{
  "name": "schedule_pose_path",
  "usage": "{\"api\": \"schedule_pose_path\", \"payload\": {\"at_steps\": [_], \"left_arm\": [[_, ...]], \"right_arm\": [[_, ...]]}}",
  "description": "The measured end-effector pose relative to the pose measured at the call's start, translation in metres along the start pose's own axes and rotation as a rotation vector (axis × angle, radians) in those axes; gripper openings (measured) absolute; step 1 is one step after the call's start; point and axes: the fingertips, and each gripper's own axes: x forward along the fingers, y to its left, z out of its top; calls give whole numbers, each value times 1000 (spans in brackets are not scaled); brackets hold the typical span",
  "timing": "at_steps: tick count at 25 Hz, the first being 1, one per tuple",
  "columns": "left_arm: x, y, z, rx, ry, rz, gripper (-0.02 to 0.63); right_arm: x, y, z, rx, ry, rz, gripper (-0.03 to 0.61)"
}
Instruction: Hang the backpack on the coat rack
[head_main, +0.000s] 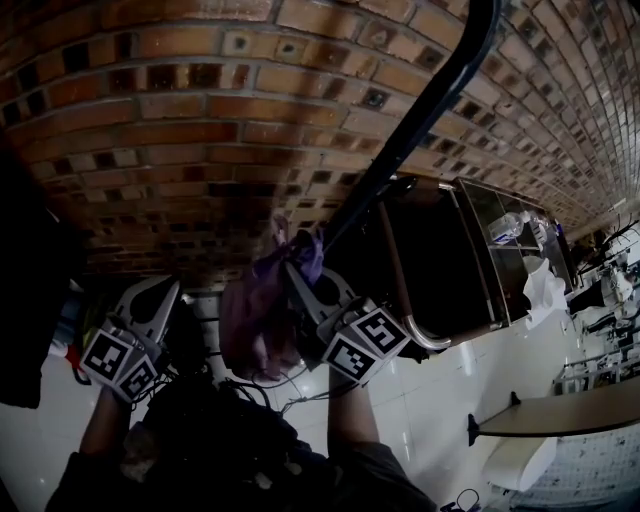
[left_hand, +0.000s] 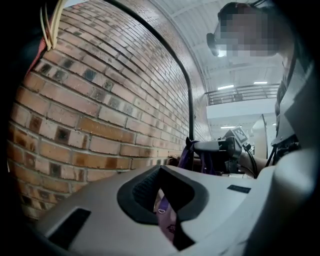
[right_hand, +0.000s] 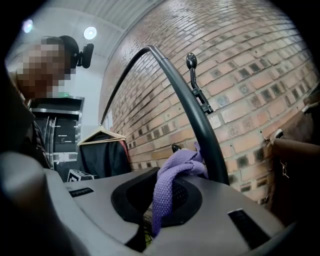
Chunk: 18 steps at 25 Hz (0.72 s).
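We hold the backpack (head_main: 255, 320) beside the rack (head_main: 420, 110).
Right gripper (head_main: 298, 268) clenches its strap (right_hand: 167, 182), rack pole at 1 o'clock (hook (right_hand: 192, 75) higher, at 12); left gripper (head_main: 162, 292) clamps the backpack too.

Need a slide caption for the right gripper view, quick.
Right gripper shut on the purple backpack strap beside the coat rack's black pole, brick wall behind.

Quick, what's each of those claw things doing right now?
Left gripper: closed on a bit of pale purple fabric.
Right gripper: closed on the purple woven strap.
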Motion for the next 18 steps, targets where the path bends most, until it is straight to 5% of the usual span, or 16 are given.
{"api": "schedule_pose_path", "payload": {"at_steps": [11, 18], "left_arm": [[-25, -26, -14, -21, 2, 5, 26], [-43, -43, -15, -11, 4, 41, 26]], "right_arm": [[-9, -18, -39, -85, 13, -237, 67], [-62, -25, -49, -153, -85, -375, 110]]}}
